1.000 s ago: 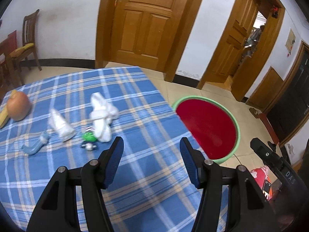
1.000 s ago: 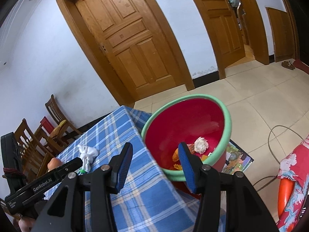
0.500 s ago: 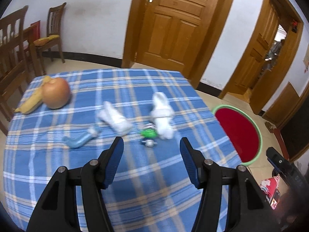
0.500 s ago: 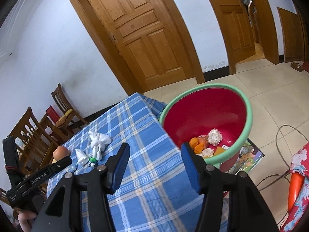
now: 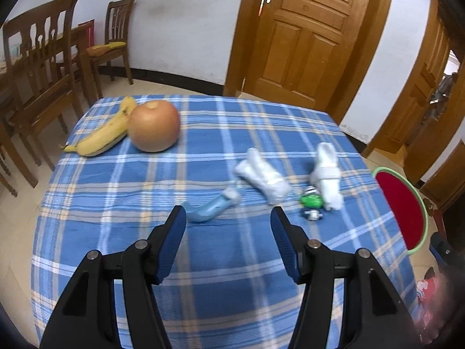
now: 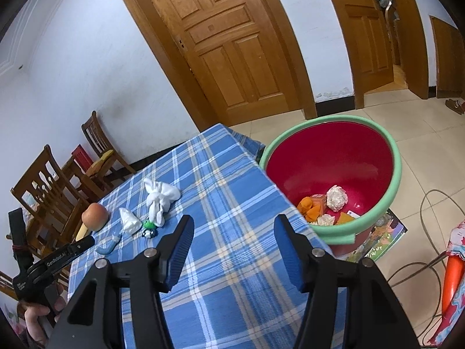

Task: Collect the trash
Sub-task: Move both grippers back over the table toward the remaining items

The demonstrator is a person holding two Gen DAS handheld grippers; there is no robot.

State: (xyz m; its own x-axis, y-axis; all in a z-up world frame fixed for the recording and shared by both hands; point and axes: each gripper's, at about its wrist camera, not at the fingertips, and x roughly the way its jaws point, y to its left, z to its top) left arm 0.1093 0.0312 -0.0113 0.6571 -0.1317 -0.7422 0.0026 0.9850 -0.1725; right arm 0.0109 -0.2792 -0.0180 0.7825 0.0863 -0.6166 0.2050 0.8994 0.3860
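Observation:
On the blue plaid tablecloth (image 5: 221, 285) lie two white crumpled tissues (image 5: 263, 179) (image 5: 327, 171), a pale blue squeezed tube (image 5: 210, 208) and a small green and white wrapper (image 5: 311, 203). My left gripper (image 5: 228, 213) hovers open just short of the tube, with nothing between its fingers. My right gripper (image 6: 234, 221) is open too, jaws still spreading slightly and empty, above the table's near right part. Beside the table stands a red bin with a green rim (image 6: 395, 174), holding white wads (image 6: 336, 197) and orange peel (image 6: 308, 208).
A banana (image 5: 101, 136) and a round orange-brown fruit (image 5: 154, 126) lie at the table's far left corner. Wooden chairs (image 5: 43, 67) stand to the left, wooden doors (image 5: 302, 35) behind. A cable (image 6: 430, 232) and a book (image 6: 383, 238) lie on the floor by the bin.
The left gripper has swung left across the table, from the bin side to face the tube and tissues. The right gripper has drawn back from the bin and its jaws have widened a little.

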